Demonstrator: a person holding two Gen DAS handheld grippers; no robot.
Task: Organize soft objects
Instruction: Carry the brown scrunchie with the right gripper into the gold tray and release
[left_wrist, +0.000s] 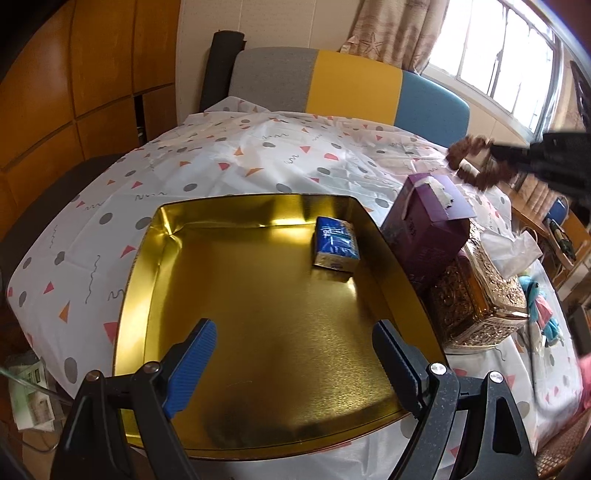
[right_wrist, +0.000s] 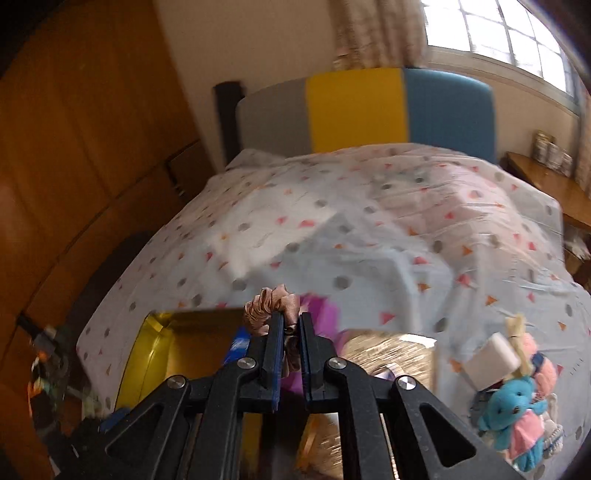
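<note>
A gold metal tray (left_wrist: 155, 258) lies on the patterned cloth, and a blue tissue pack (left_wrist: 336, 245) rests in its far right corner. My left gripper (left_wrist: 295, 354) hovers open over the tray's near half with nothing between its blue pads. My right gripper (right_wrist: 291, 321) is shut on a brown satin scrunchie (right_wrist: 264, 304), which bunches out past the fingertips. In the left wrist view that scrunchie (left_wrist: 467, 155) hangs in the air at the right, above the purple box, pinched by the right gripper (left_wrist: 496, 149). The tray (right_wrist: 147, 343) shows blurred below it.
A purple tissue box (left_wrist: 424, 221) and an ornate gold tissue box (left_wrist: 476, 295) stand just right of the tray. A blue teddy bear (right_wrist: 506, 402) and other small soft items lie at the right. A padded headboard (left_wrist: 351, 85) and wooden cabinets (left_wrist: 55, 110) bound the far side.
</note>
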